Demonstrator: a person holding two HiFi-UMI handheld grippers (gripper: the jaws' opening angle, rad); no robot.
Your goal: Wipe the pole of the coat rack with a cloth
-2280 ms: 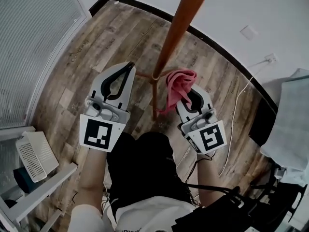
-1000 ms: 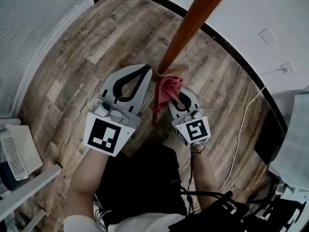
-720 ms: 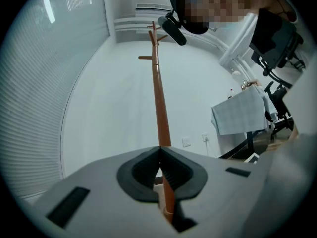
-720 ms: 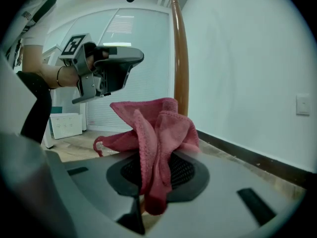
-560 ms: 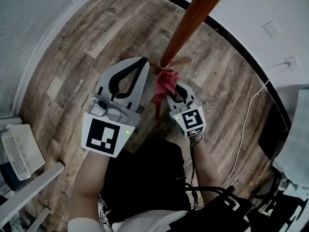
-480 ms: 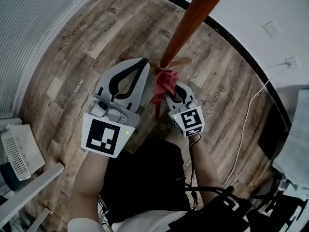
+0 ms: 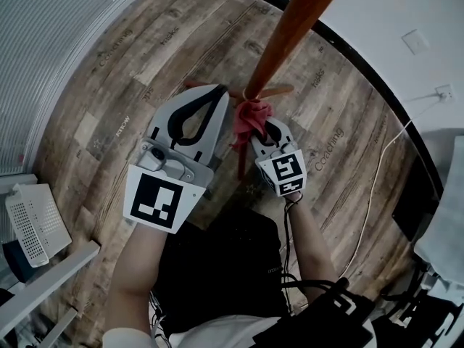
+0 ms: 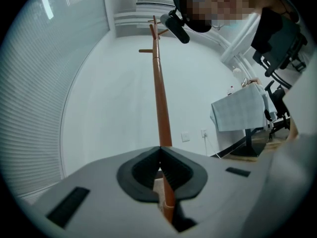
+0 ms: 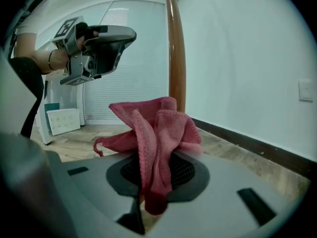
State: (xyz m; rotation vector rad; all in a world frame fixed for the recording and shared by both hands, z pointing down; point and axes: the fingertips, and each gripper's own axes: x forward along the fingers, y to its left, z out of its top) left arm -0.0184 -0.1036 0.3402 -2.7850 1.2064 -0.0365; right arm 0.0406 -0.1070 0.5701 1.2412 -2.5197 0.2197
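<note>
Head view: your right tongs (image 7: 262, 125) pinch a crumpled pink cloth (image 7: 251, 113) low against the round orange-brown wooden coat-rack pole (image 7: 290, 27), just above its splayed legs (image 7: 277, 90), probably so the wipe can begin at the foot. Your left tongs (image 7: 220, 93) wait just beside the pole. Two seconds ago the cloth was farther from the pole.

Left gripper view: the tips are pressed together on nothing, and the pole (image 8: 159, 98) rises behind them.

Right gripper view: the cloth (image 9: 153, 128) bunches between the jaws, with the pole (image 9: 174, 48) close behind it; contact is unclear
</note>
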